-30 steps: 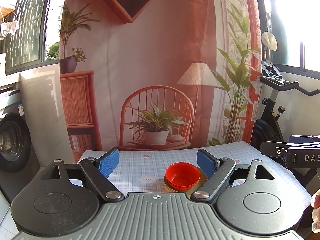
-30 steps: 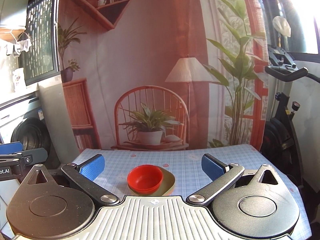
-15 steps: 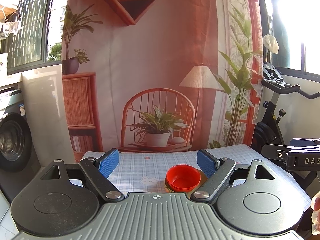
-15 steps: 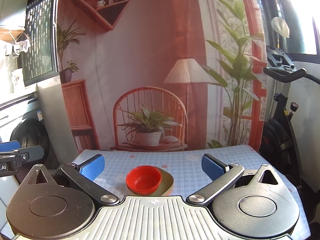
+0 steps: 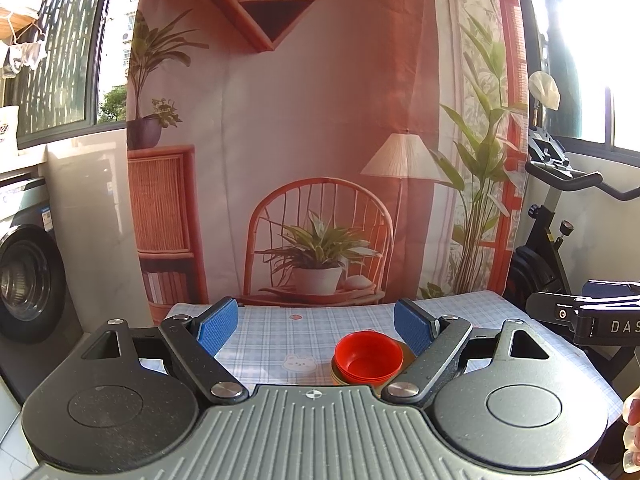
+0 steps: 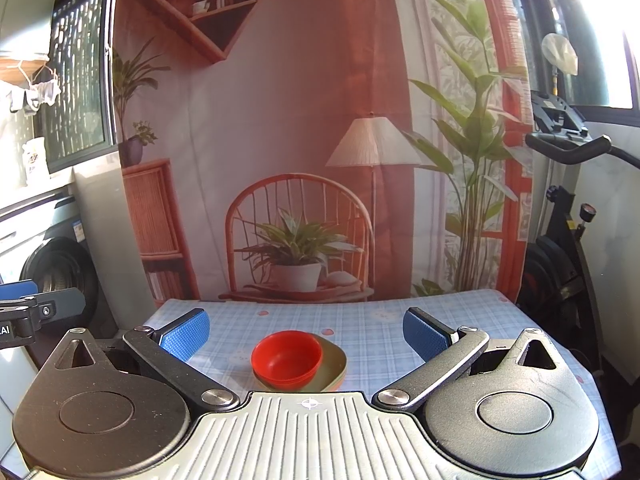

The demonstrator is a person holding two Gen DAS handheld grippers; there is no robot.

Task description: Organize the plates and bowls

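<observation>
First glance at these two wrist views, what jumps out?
The stack of red bowls on an olive plate, alone in the middle of the checked tablecloth. Behind the table hangs a printed backdrop of a wicker chair, plant and lamp. Both hand-held grippers, left and right, are open and empty, short of the stack.

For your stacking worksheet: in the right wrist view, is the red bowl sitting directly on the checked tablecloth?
No. The red bowl rests on an olive plate, which lies on the tablecloth.
</observation>
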